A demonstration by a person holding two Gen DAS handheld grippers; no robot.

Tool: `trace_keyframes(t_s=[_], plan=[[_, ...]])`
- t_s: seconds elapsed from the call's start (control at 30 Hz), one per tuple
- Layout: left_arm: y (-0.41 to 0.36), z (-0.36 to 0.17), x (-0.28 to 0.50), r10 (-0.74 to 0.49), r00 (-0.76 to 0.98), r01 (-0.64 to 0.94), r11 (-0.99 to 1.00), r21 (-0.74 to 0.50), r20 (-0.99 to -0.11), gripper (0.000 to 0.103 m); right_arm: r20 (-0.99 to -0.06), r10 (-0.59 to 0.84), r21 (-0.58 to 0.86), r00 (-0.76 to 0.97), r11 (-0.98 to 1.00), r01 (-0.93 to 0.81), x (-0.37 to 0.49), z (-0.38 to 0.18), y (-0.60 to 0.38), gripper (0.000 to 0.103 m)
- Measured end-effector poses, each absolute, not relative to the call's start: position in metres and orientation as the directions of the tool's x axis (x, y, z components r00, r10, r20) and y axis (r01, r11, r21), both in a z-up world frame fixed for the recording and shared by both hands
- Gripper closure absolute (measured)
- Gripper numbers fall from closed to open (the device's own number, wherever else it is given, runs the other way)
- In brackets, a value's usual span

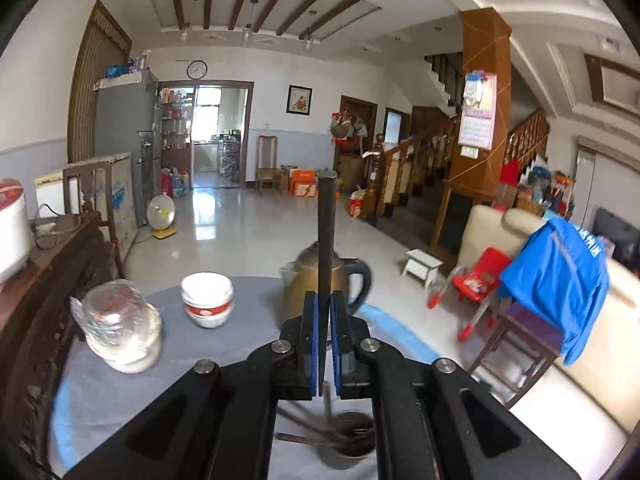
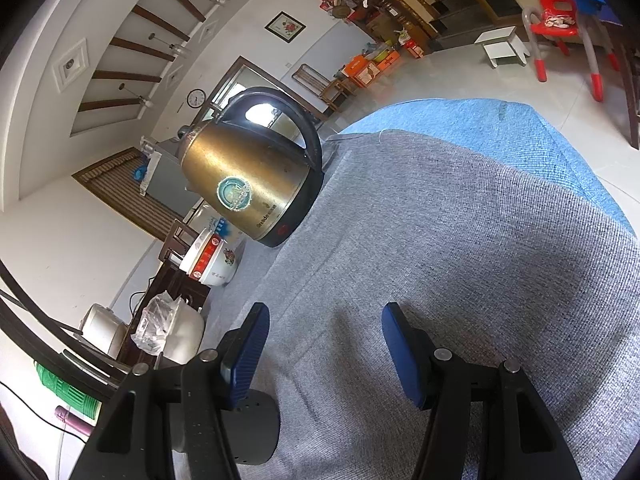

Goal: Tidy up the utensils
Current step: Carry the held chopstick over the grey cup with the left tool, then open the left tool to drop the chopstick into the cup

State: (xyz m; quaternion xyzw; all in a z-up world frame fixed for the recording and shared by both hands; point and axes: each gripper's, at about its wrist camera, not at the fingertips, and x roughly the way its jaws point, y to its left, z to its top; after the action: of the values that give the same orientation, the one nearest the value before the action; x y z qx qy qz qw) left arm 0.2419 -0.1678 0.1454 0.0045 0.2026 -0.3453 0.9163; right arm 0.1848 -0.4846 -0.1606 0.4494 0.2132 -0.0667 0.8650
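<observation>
While the left gripper [image 1: 325, 300] is lifted above the table, its blue pads are clamped on a thin dark utensil handle [image 1: 327, 236] that stands upright between them; its working end is hidden below the jaws. Under that gripper sits a dark round holder [image 1: 352, 438] on the grey tablecloth [image 1: 224, 344], with blurred utensils [image 1: 308, 428] in or beside it, can't tell which. Brass-coloured electric kettle [image 1: 316, 280] sits right behind the handle, a red-banded white bowl stack [image 1: 207, 299] to its left, and a plastic-wrapped jar [image 1: 120, 328] nearer. Right gripper [image 2: 324, 344] has its jaws spread, nothing between them, low over bare grey cloth [image 2: 440, 248]. A grey perforated cylinder [image 2: 256, 428] sits under its left finger; kettle [image 2: 248, 176] and bowls [image 2: 212, 260] are further back.
</observation>
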Motion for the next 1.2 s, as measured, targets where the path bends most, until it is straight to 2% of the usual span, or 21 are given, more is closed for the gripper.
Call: trace_keyframes(t_s=[0.17,0.27,0.43,0.67,0.97,1.17,1.2], plan=[[-0.194,0.133,0.224,-0.638,0.676,0.645,0.754,-0.122,-0.370,0.097,-0.424,0.079,0.753,0.902,0.584,0.303,0.184,-0.161,-0.485,0.042],[-0.210,0.121,0.219,-0.635,0.664,0.652,0.750,-0.109,-0.396,0.097,-0.422,0.080,0.755,0.903,0.582,0.301,0.183,-0.161,-0.485,0.042],[-0.235,0.093,0.220,-0.576,0.689,0.620,0.783,-0.052,-0.440,0.097,-0.419,0.083,0.758,0.904,0.580,0.298,0.182,-0.161,-0.486,0.042],[-0.250,0.057,0.226,-0.511,0.731,0.568,0.823,-0.013,-0.452,0.097,-0.419,0.084,0.759,0.904,0.579,0.297,0.182,-0.161,-0.486,0.042],[-0.241,0.030,0.238,-0.509,0.725,0.519,0.847,-0.118,-0.464,0.097,-0.419,0.083,0.758,0.904,0.580,0.298,0.182,-0.161,-0.486,0.042],[-0.247,0.021,0.231,-0.537,0.678,0.565,0.817,-0.110,-0.502,0.097,-0.421,0.084,0.757,0.903,0.582,0.299,0.181,-0.161,-0.486,0.042],[-0.247,0.023,0.228,-0.544,0.670,0.579,0.809,-0.103,-0.505,0.092,-0.421,0.084,0.757,0.903,0.582,0.299,0.182,-0.161,-0.486,0.041]])
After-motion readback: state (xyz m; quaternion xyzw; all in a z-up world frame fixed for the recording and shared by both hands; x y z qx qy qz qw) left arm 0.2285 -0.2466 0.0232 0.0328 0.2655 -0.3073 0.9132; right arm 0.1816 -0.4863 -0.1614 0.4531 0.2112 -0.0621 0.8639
